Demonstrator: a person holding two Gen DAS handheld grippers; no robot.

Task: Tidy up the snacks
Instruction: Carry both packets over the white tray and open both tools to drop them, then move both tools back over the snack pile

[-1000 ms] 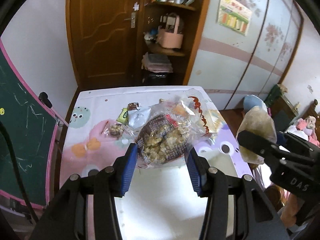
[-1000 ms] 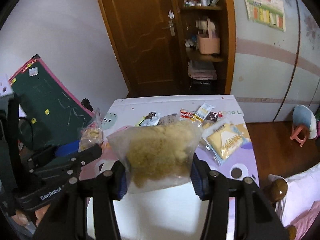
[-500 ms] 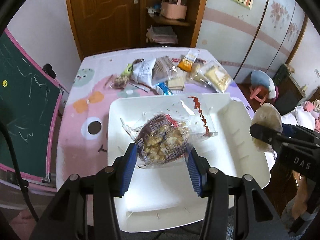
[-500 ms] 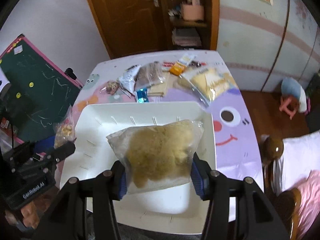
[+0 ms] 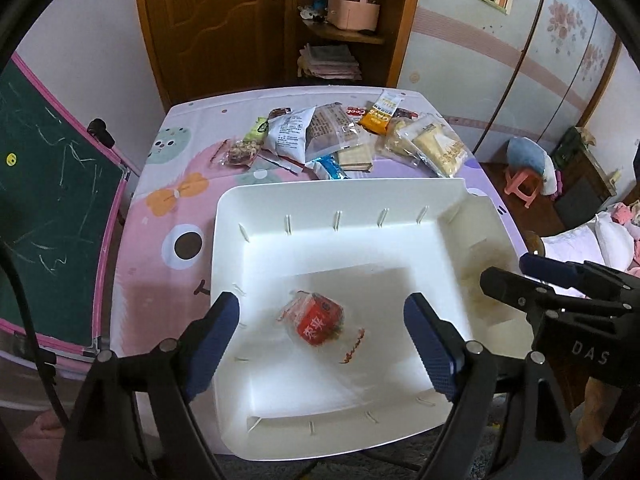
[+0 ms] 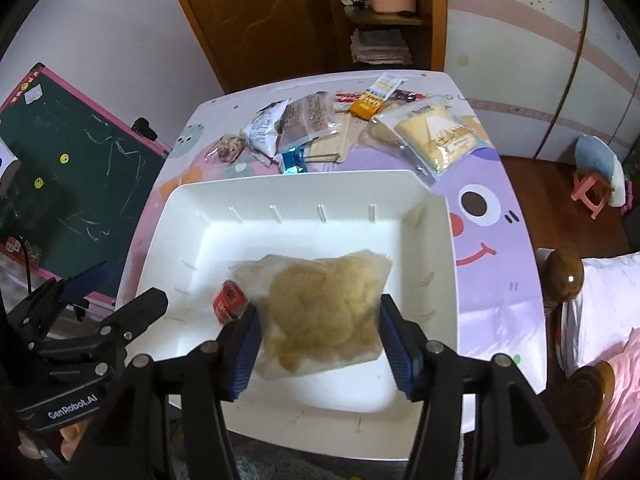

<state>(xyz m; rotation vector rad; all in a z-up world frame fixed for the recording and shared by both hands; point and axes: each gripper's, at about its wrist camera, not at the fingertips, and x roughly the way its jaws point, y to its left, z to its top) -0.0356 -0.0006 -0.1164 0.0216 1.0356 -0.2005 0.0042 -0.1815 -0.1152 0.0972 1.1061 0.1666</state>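
You can read "DAS" on the right gripper [image 5: 576, 300] body, lower right of left wrist view; "GenRobot.AI" on the left gripper [image 6: 80, 296] body, lower left of right wrist view. "Cool" on a red packet [image 5: 356, 113], upper centre.

Home bedroom, probably a kid's: cartoon-print table [image 5: 168, 200], green chalkboard [image 5: 48, 200] left of it, wooden door [image 5: 216, 20] and cluttered shelves [image 5: 344, 32] behind it, pink stool [image 5: 524, 184] to its right.

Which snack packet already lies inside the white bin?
The small clear packet with a red label, on the floor of the white plastic bin; the other loose packets lie on the table.
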